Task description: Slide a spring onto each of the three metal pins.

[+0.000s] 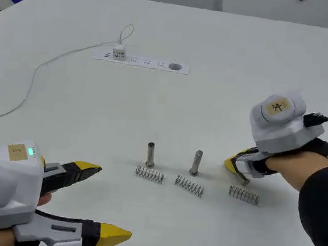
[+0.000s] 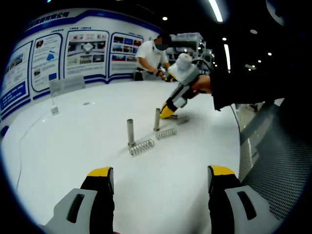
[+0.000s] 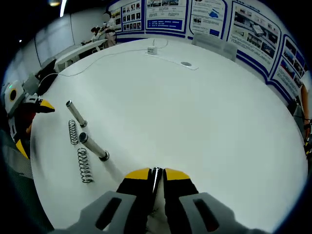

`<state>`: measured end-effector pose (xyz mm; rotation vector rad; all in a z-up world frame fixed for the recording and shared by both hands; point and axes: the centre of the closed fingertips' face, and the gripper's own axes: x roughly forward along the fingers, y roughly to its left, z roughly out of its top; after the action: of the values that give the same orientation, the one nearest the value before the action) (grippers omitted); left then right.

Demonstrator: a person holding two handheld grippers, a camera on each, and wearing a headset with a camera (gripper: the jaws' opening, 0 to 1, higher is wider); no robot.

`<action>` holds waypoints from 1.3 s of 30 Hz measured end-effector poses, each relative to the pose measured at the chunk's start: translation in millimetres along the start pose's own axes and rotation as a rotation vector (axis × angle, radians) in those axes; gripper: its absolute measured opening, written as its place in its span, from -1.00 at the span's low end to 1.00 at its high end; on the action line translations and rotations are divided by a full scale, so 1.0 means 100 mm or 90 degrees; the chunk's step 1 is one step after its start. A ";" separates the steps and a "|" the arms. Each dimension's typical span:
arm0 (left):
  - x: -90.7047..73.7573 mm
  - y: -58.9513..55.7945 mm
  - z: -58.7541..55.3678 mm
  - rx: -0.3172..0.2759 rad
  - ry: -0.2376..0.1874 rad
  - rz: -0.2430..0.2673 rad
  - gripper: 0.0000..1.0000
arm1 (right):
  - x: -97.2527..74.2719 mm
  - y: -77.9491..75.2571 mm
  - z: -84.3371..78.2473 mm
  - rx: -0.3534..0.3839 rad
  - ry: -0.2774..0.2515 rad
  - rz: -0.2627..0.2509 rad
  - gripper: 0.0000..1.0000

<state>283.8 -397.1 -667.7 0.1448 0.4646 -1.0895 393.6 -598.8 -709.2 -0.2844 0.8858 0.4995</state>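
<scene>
A white surface (image 1: pixel 230 53) seen from above. Two metal pins stand upright near its middle, side by side with a gap between them: the left pin (image 1: pixel 150 155) and the middle pin (image 1: pixel 196 162). Three springs lie flat in a row on the near side of the pins. The left spring (image 1: pixel 150 174) lies at the foot of the left pin. The middle spring (image 1: pixel 189 186) lies just in front of the middle pin. The right spring (image 1: pixel 244 195) lies further right. All three springs lie loose, off the pins.

The right claw (image 1: pixel 236 164), held by a hand in a dark sleeve, points down toward the surface just behind the right spring. Its yellow-tipped jaws are pressed together on the third pin (image 3: pixel 156 179), a thin metal rod that shows between them in the right gripper view. Whether the rod touches the surface cannot be told.

The left claw (image 1: pixel 100 201) sits at the lower left, well apart from the pins. Its jaws are spread wide with nothing between them.

On the far side lies a white power strip (image 1: pixel 141 60), with a cable (image 1: pixel 41 66) trailing off to the left.
</scene>
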 end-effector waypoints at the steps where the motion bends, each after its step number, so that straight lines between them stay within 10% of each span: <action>1: 0.00 0.00 0.00 0.000 0.001 0.000 0.61 | -0.01 0.00 0.01 0.006 -0.001 0.002 -0.79; 17: 0.00 -0.01 0.02 0.001 -0.002 0.001 0.59 | -0.09 0.05 -0.02 0.019 0.005 -0.002 -0.82; 39: 0.00 -0.01 0.03 0.009 -0.004 -0.002 0.59 | -0.57 0.09 0.07 0.050 -0.071 -0.002 -0.82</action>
<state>283.8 -398.2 -664.5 0.1536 0.4510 -1.0958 363.3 -605.1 -660.5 -0.1838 0.7947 0.4719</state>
